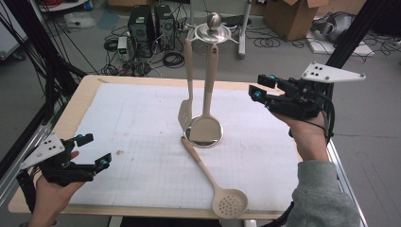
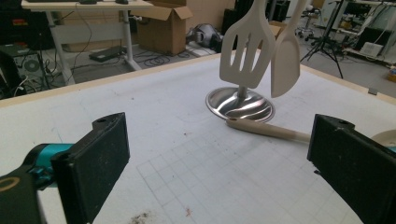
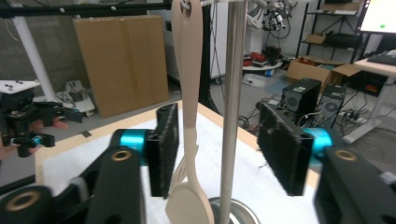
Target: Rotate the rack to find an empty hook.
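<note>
Two utensils hang on the rack (image 1: 213, 32); slotted spoon (image 1: 221, 189) still on the counter (image 1: 90, 94); our right tongs (image 1: 257, 88) and left tongs (image 1: 94, 151) open, empty.

table (image 1: 85, 90): wood edge | white grid mat (image 1: 142, 142) on it | on mat: rack base (image 1: 204, 131), slotted spoon (image 1: 222, 189)

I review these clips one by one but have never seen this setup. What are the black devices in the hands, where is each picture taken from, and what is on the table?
A person holds a hand-held two-finger tool in each hand: the left gripper and the right gripper. One camera looks down from above; the other two ride on the grippers and look along their fingers. On the table stands a metal utensil stand with a slotted turner and a spoon hanging from it. A perforated spoon lies flat beside its base. Both grippers hold nothing; the right one faces the hanging utensils.
</note>
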Tool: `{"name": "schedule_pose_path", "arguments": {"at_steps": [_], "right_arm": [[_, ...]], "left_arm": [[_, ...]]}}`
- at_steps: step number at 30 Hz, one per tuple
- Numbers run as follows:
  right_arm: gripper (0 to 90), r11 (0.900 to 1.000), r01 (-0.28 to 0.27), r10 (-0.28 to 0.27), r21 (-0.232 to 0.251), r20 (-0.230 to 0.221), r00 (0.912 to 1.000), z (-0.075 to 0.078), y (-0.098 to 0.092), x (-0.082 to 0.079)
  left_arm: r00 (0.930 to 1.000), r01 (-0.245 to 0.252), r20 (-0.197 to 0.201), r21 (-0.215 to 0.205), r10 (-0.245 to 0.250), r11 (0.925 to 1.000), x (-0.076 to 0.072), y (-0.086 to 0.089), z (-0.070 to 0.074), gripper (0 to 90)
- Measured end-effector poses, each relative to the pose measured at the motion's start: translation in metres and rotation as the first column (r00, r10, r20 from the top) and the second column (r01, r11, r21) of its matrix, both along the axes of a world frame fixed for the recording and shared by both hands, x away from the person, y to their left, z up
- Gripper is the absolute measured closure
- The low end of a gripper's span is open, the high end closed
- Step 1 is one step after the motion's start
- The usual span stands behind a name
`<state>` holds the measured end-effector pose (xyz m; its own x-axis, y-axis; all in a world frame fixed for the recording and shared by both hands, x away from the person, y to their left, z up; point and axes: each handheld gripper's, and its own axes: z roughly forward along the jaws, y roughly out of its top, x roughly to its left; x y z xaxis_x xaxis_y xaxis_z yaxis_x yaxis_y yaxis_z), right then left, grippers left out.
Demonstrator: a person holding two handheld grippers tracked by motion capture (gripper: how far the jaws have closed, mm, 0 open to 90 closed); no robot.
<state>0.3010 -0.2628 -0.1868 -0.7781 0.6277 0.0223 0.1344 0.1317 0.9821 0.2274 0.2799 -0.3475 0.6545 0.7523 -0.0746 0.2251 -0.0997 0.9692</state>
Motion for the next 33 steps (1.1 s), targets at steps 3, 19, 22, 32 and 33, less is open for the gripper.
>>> {"name": "schedule_pose_path", "arguments": {"at_steps": [3, 19, 22, 32, 33], "right_arm": [[59.1, 1.000, 0.002, -0.002, -0.017, 0.013, 0.9999, 0.006, 0.003, 0.004], [89.5, 1.000, -0.005, 0.005, -0.022, 0.022, 0.9997, 0.025, 0.008, 0.032], [89.6, 0.999, -0.024, 0.025, -0.028, 0.028, 0.9993, 0.027, 0.008, 0.039], [89.6, 0.998, -0.030, 0.032, -0.051, 0.043, 0.9986, 0.031, 0.014, 0.063], [89.6, 0.998, -0.025, 0.027, -0.052, 0.044, 0.9987, 0.032, 0.014, 0.064]], "left_arm": [[1.0000, 0.001, 0.000, -0.001, -0.001, 1.0000, 0.000, 0.000, 0.000, 6.2], [0.9999, 0.006, -0.015, -0.010, -0.006, 0.9999, 0.000, 0.002, -0.005, 6.2], [0.9998, 0.007, -0.016, -0.009, -0.007, 0.9999, 0.000, 0.003, -0.006, 6.2], [0.9997, 0.003, -0.025, -0.001, -0.003, 1.0000, 0.000, 0.006, -0.011, 6.2], [0.9996, 0.001, -0.028, 0.000, -0.001, 1.0000, -0.001, 0.006, -0.011, 6.2]]}}
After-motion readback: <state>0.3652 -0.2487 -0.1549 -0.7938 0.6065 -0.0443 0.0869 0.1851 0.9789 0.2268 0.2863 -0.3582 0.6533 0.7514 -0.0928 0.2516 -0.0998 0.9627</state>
